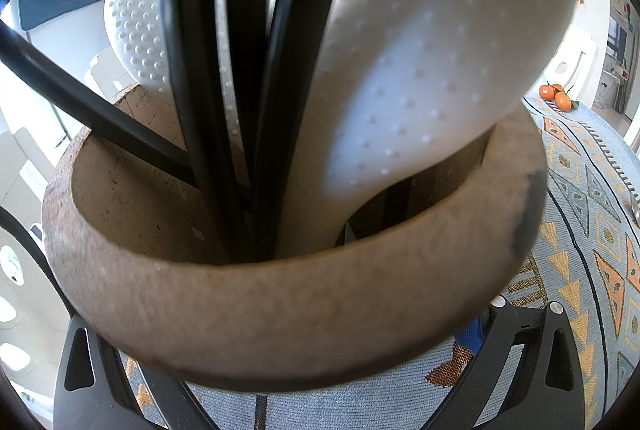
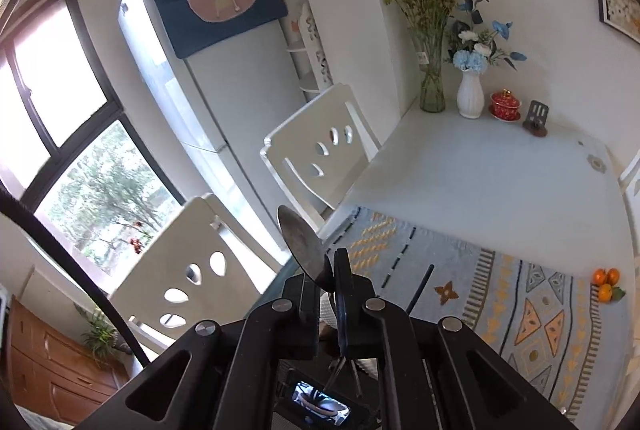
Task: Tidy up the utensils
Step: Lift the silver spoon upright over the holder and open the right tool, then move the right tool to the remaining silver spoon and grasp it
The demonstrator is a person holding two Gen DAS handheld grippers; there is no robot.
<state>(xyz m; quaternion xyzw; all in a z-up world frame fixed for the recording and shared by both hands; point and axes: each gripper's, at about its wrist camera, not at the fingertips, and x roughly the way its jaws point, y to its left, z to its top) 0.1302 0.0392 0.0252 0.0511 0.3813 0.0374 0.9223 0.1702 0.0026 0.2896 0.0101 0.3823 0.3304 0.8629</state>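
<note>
A brown round utensil holder fills the left wrist view. It sits between the two fingers of my left gripper, whose blue pad presses its right side. Two white dotted rice paddles and several black sticks stand in it. In the right wrist view my right gripper is shut on a metal spoon. The spoon's bowl points up and left, and its thin handle hangs down below the jaws. A black stick pokes up just right of the fingers.
A patterned blue-grey cloth covers the near part of the white table. Oranges lie at its right edge. Two vases, a red lidded cup and a small stand are at the far wall. White chairs line the left side.
</note>
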